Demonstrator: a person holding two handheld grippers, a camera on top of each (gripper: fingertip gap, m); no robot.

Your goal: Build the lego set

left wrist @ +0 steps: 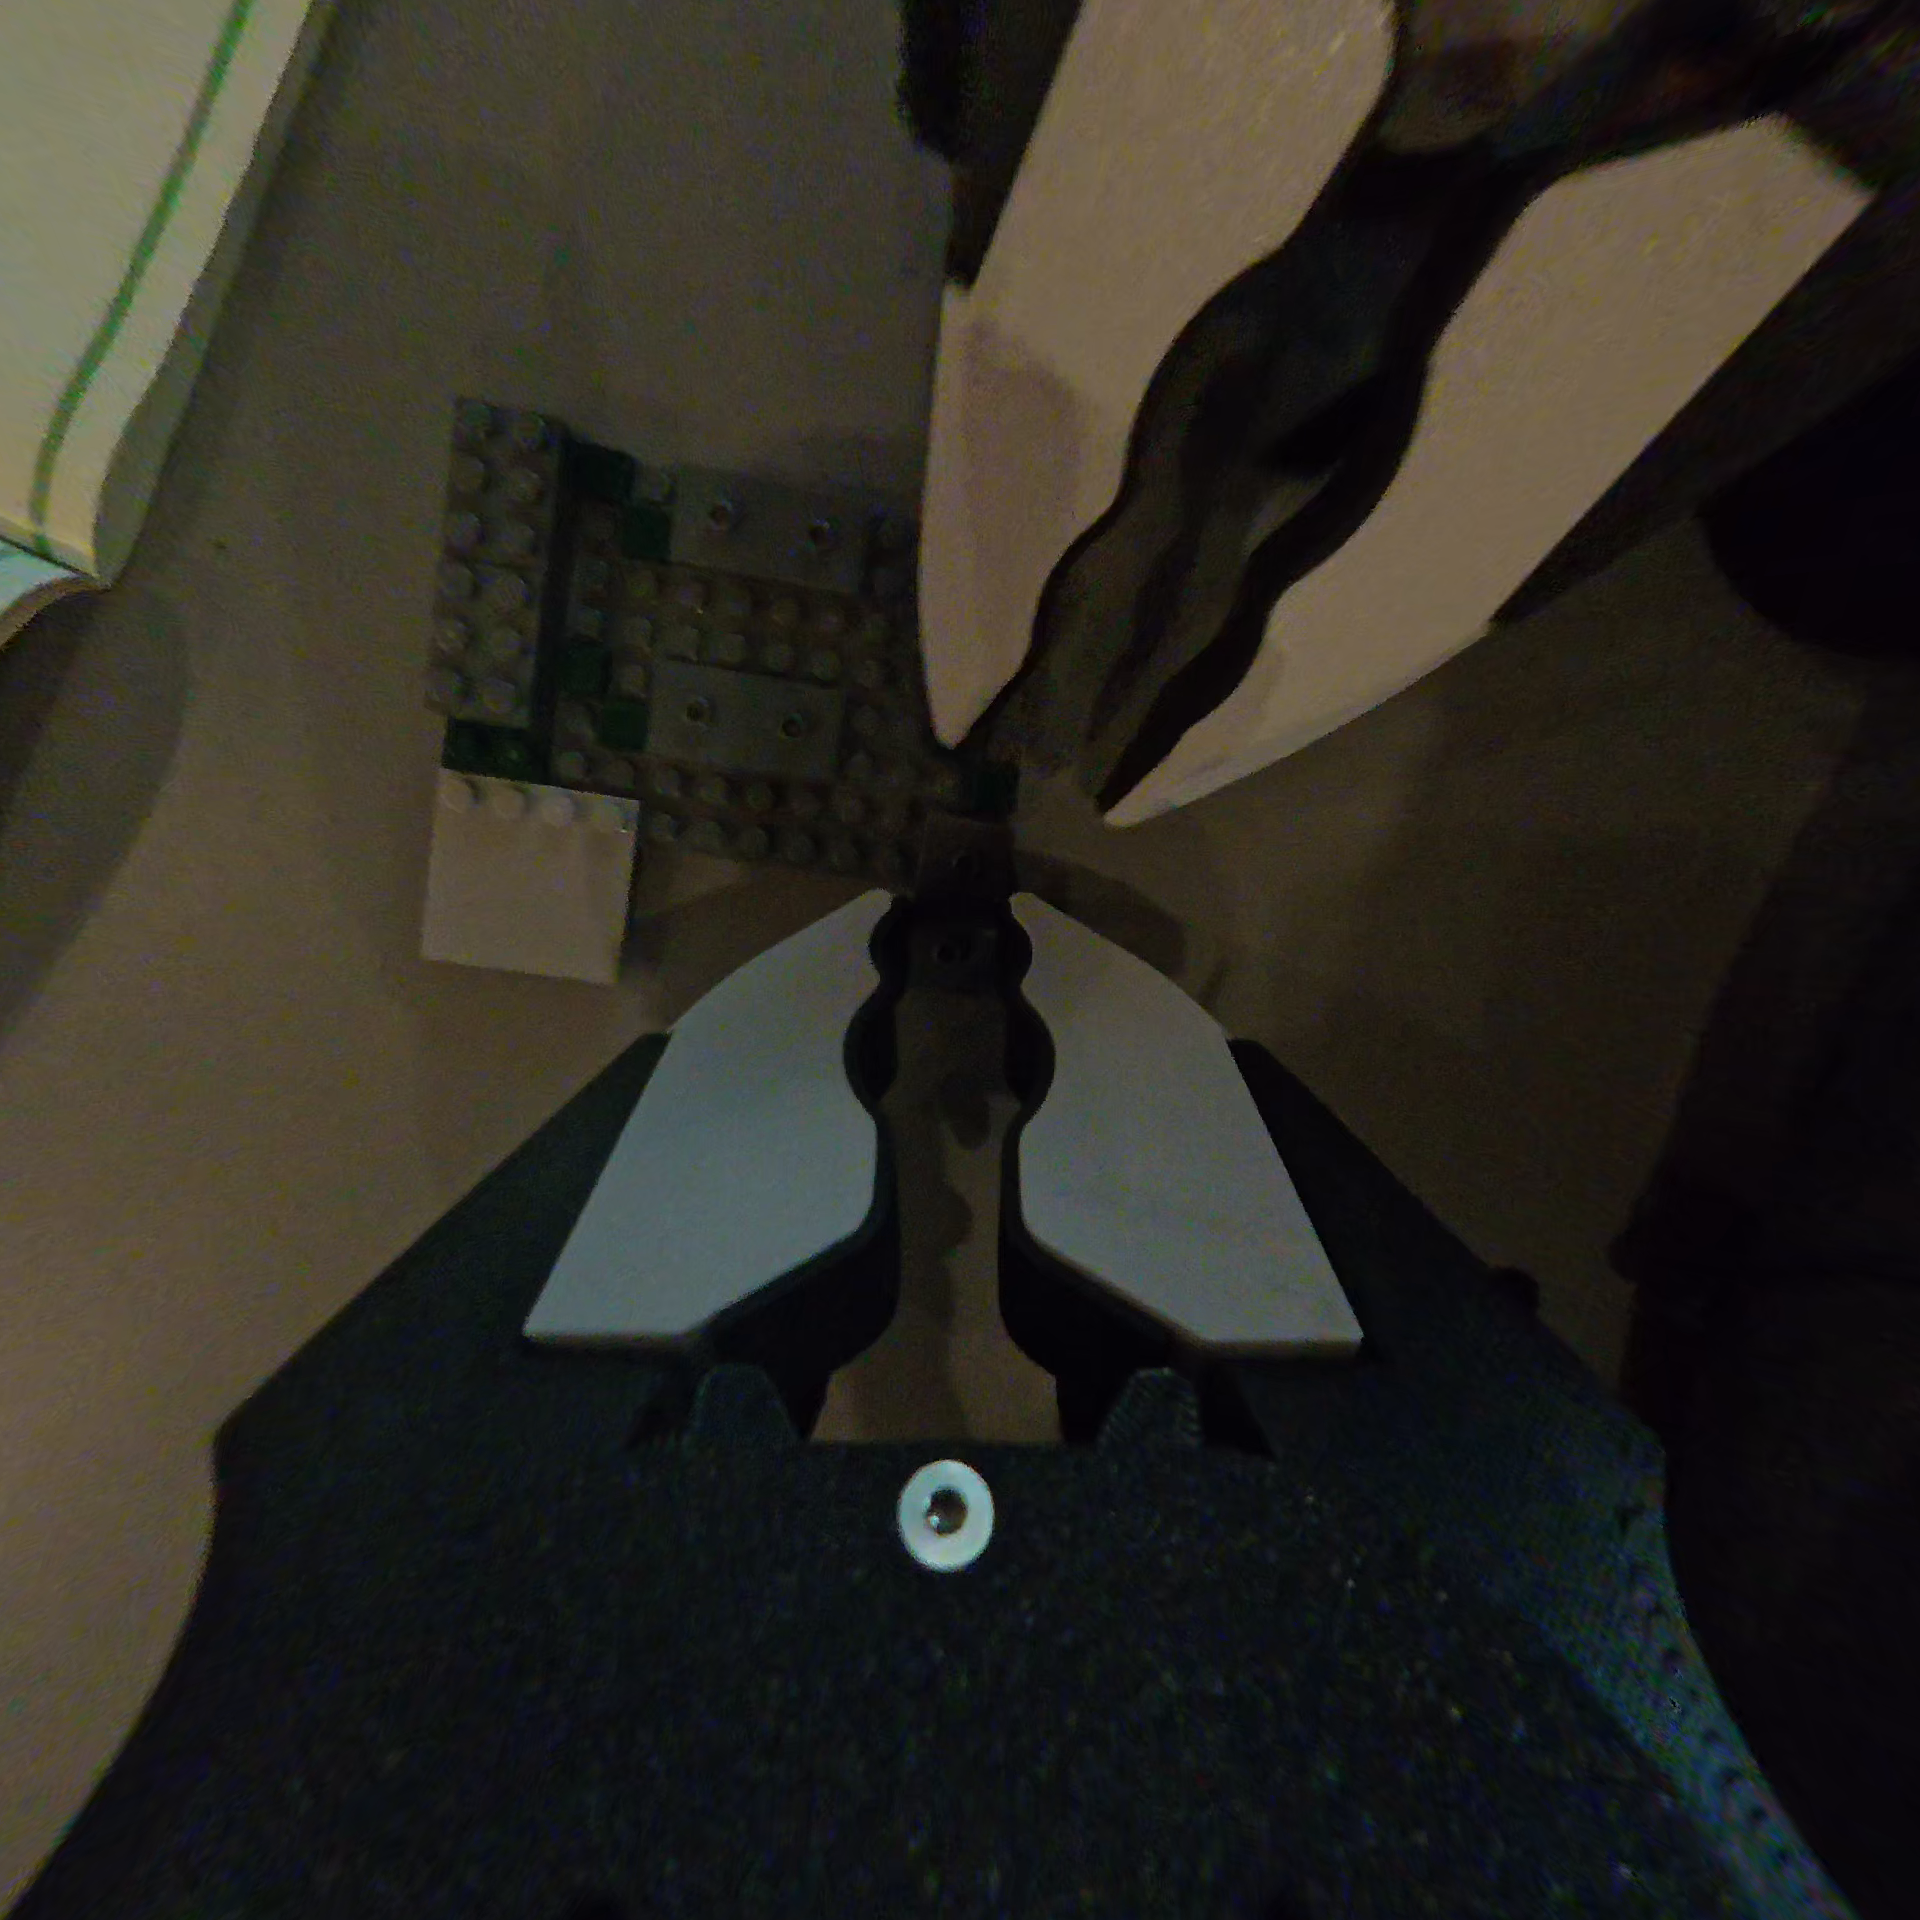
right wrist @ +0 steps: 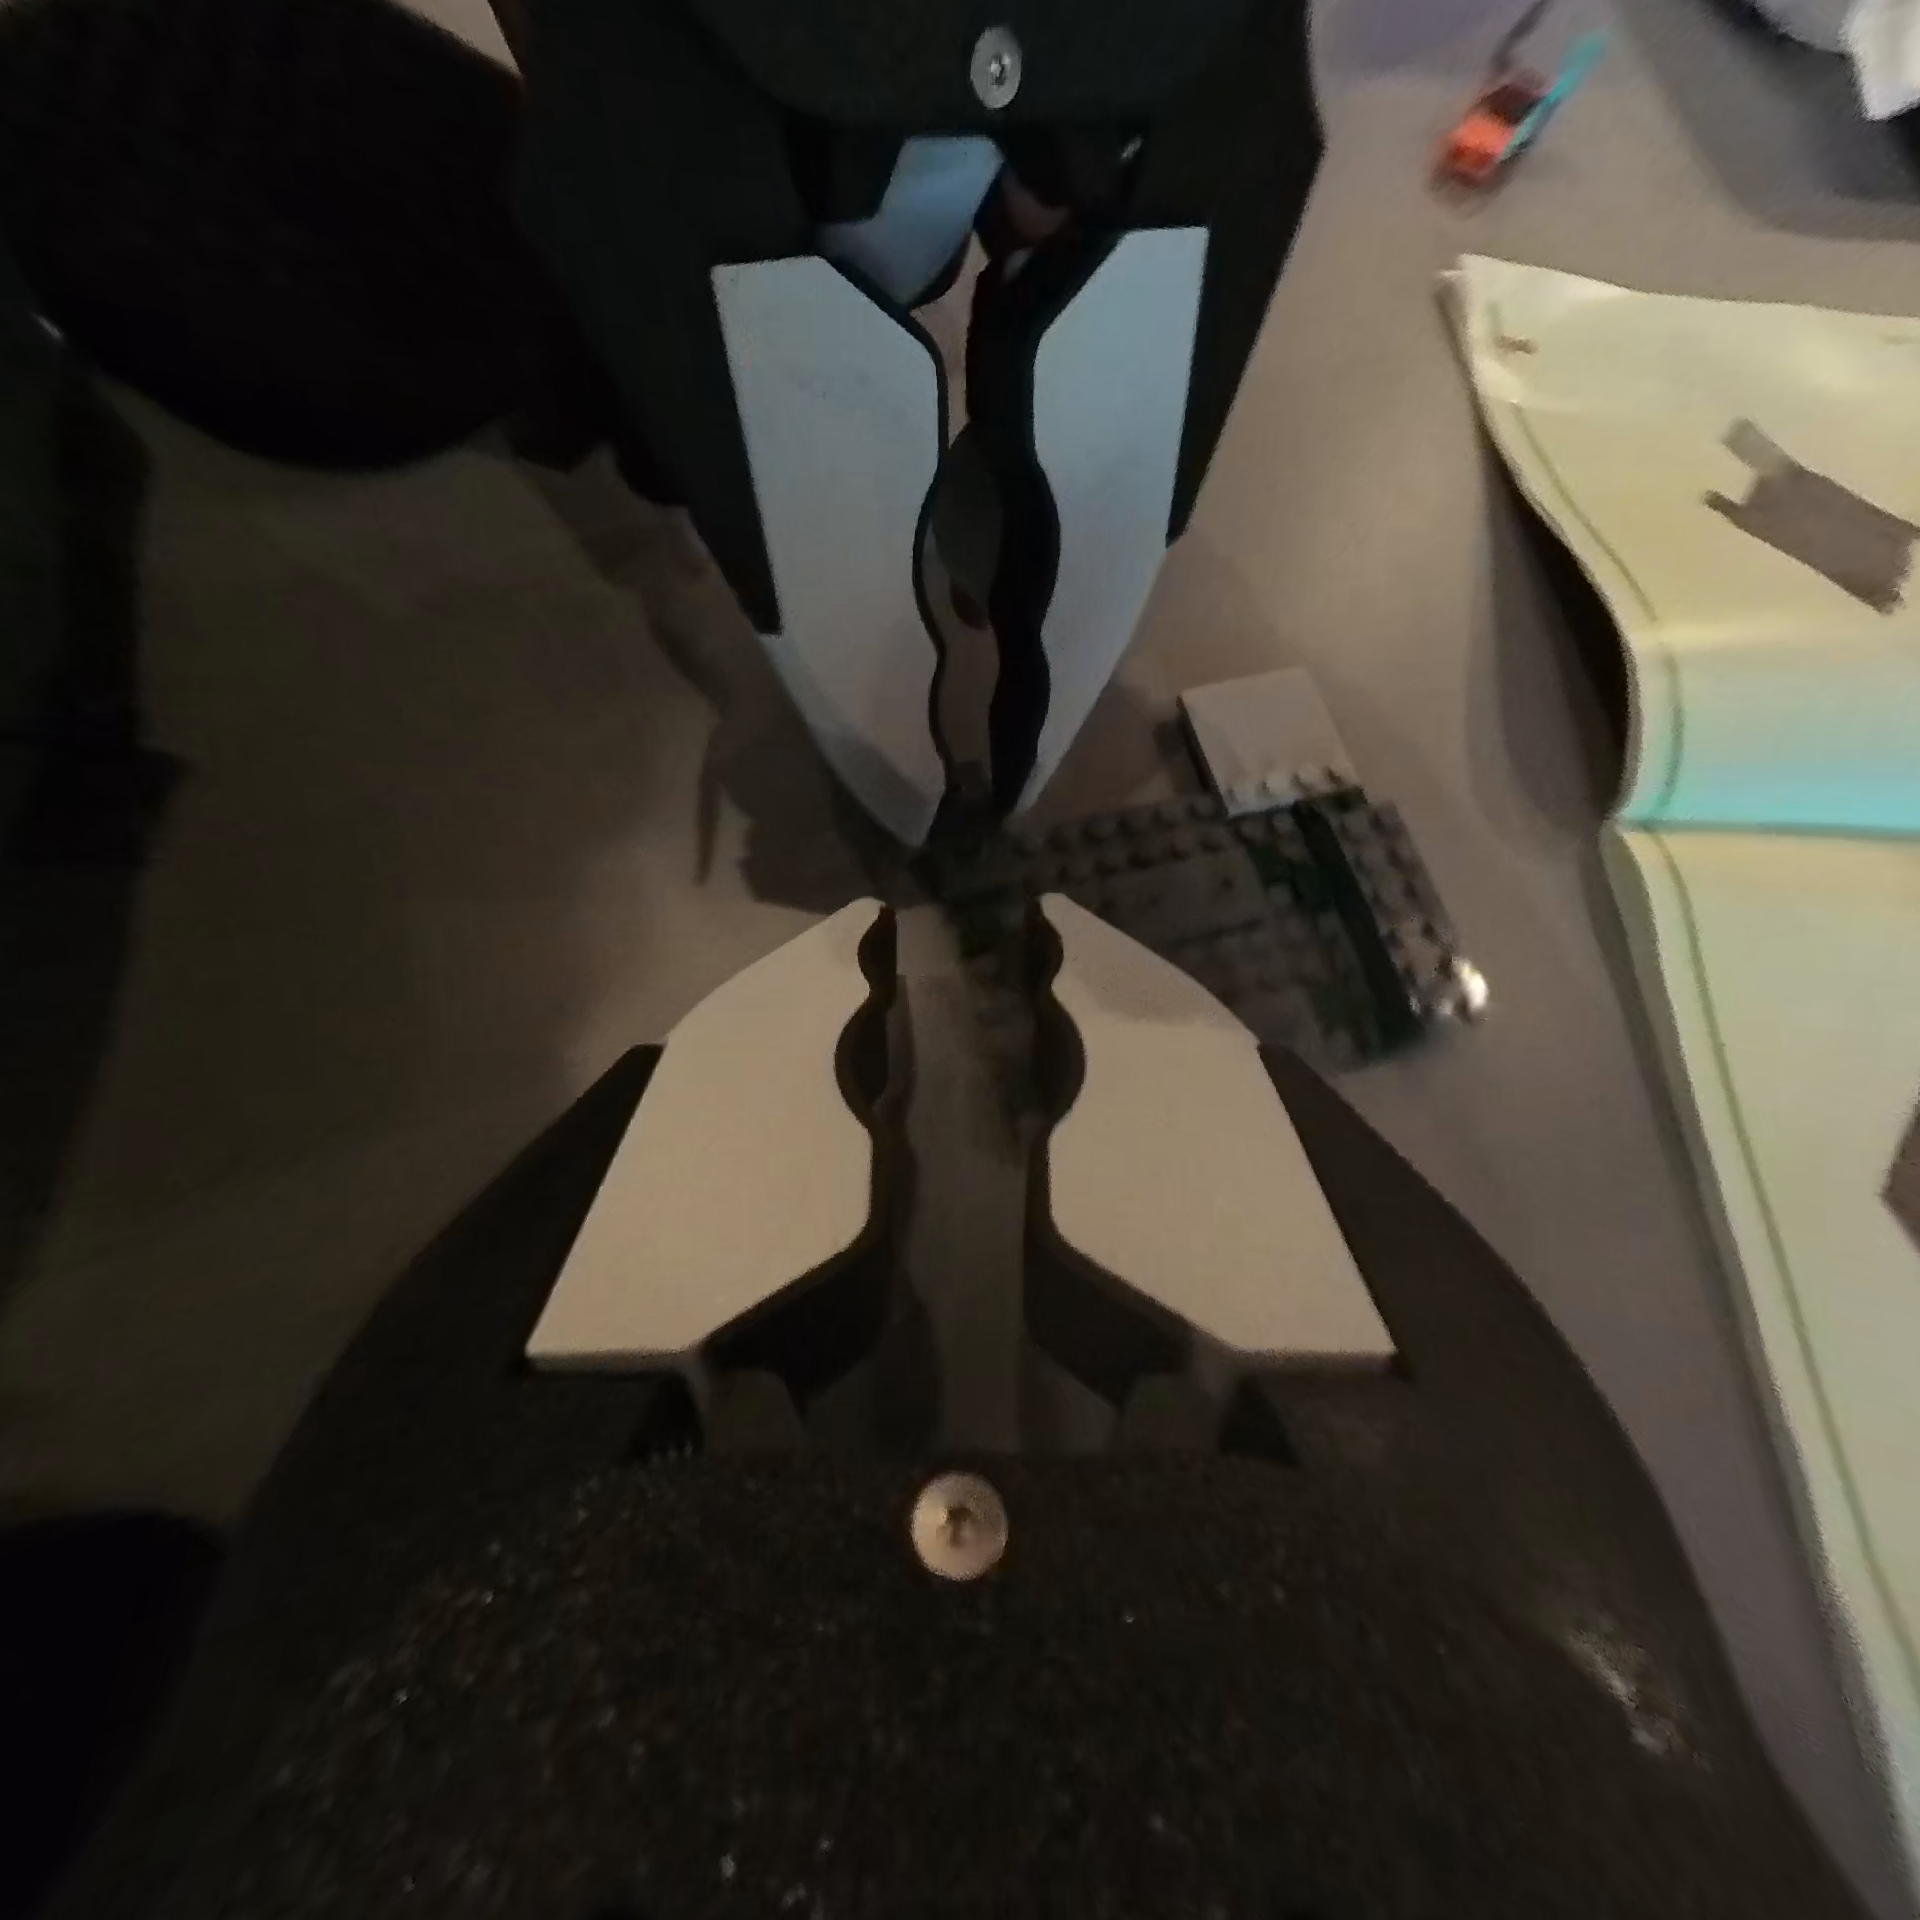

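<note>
Both grippers meet at one corner of the grey lego build (left wrist: 717, 665), nose to nose. The left gripper (left wrist: 958, 914) has its fingers drawn in to a narrow gap, pinching a small dark piece (left wrist: 961, 857) at the build's near corner edge. The right gripper (left wrist: 1023, 774) comes in from the opposite side, tips almost together at that same corner. Whether it grips the dark piece or just the plate edge I can't tell; too dim and blurred.

My read: one side braces the build, the other presses the small piece on. That explains the head-on pose.

The build lies flat on the table (left wrist: 312, 1143), studs up. Its long axis runs away from the shared corner, out to the white sloped brick (left wrist: 530, 883) and the raised studded strip (left wrist: 494, 561) at the far end. In the right wrist view the same build (right wrist: 1226, 914) trails off away from the tips.

Beyond the white-brick end lies the open instruction booklet (right wrist: 1766, 623), near but clear of the build. Small red-and-teal item (right wrist: 1507, 114) sits well apart from it.
</note>
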